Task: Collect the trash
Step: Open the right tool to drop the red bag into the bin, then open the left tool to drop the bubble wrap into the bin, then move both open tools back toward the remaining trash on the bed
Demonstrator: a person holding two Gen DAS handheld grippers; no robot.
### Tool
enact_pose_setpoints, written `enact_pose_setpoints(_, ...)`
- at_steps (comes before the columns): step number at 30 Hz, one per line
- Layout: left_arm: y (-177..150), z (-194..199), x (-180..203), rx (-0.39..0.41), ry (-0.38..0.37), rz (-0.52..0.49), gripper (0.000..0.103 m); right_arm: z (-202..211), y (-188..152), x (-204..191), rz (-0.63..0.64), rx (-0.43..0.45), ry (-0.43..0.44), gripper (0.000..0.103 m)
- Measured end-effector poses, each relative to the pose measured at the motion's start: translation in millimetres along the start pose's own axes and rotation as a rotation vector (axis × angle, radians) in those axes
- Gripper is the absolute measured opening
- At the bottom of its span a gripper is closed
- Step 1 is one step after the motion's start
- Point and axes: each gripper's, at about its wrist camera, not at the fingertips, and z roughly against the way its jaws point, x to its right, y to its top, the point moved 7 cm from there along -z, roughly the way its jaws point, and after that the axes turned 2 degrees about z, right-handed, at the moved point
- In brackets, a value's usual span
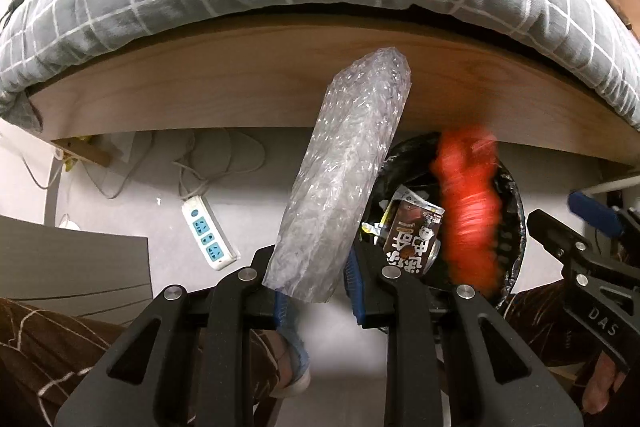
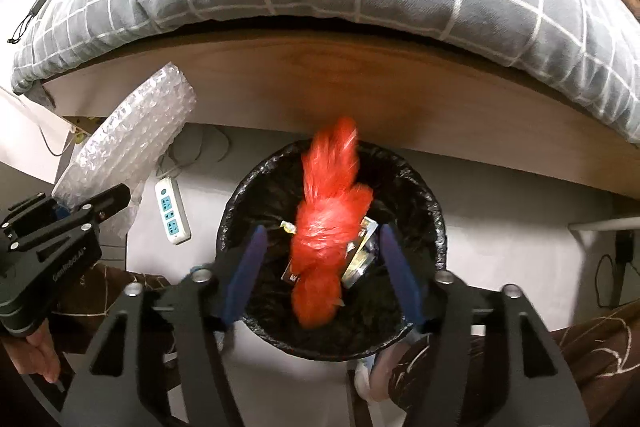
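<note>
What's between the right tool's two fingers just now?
The red plastic bag, blurred and apparently untouched by the blue pads, over the black-lined bin in the right wrist view.

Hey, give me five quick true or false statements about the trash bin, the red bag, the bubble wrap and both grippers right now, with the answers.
1. The left gripper is shut on the bubble wrap. True.
2. The red plastic bag is pinched between the right gripper's fingers. False: the fingers stand apart, clear of the bag, which is blurred over the bin.
3. The trash bin has a black liner. True.
4. The bin holds no other trash. False: a printed snack wrapper lies inside.
5. The power strip lies on the bed. False: it lies on the floor beside the bin.
</note>
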Motion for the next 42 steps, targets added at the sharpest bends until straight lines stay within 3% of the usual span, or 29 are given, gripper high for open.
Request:
enact_pose_setpoints(5, 0, -2, 15, -0.013, -0.025, -0.029, 0.023, 8, 0, 22, -0.026, 0.026, -0.057, 0.084)
enact_pose_setpoints(11, 4, -3, 47, -0.019, -0.057, -0.088, 0.023, 15, -6, 57, -0.071, 0.046, -0.127, 0.095)
enact_pose_setpoints(18, 6, -1, 84, -0.024, -0.086, -0.152, 0.023, 24, -23, 99, -0.151, 0.045, -0.164, 0.095)
enact_pose_setpoints(29, 0, -2, 115, -0.031, -0.106, -0.215, 0.028, 37, -29, 124, -0.217, 0.054, -0.164, 0.095)
enact_pose_setpoints(34, 2, 1, 114, -0.002, -0.105, -0.219, 0.051, 33, -24, 118, -0.207, 0.067, -0.165, 0.095)
enact_pose_setpoints(42, 14, 14, 109, 0.055, -0.093, -0.202, 0.075, 46, -15, 121, -0.218, 0.109, -0.176, 0.095)
